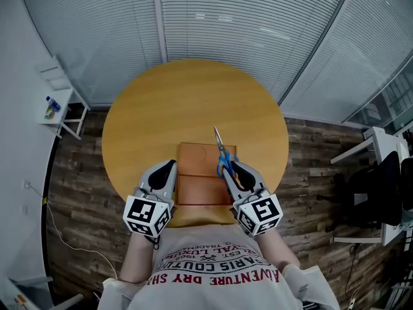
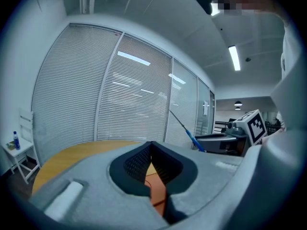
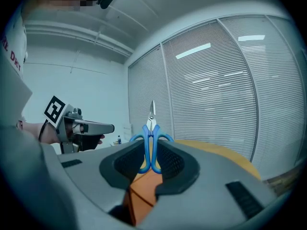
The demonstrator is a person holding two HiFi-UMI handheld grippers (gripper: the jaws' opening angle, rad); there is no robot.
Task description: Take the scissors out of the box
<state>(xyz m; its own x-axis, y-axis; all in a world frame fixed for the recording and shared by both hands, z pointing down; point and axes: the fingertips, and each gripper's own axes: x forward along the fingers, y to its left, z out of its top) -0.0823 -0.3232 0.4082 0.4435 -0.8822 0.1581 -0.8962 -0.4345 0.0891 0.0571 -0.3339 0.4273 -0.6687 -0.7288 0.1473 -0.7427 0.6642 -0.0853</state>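
Round wooden table (image 1: 193,102) on plank floor (image 1: 80,173); flat brown box (image 1: 200,173) lying by the near edge.

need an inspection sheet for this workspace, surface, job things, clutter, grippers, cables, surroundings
surface: round wooden table, bare apart from the box
job's things: flat orange-brown box at the table's near edge; scissors with blue handles are out of it, blades together, pointing away from the person
clutter: nothing seen on the table
grippers: right gripper shut on the scissors' handles, over the box's right side; left gripper has jaws together with nothing between them, at the box's left side
cables: thin white cable on the floor at left
surroundings: blinds behind, plank floor, white side table left, dark chair right
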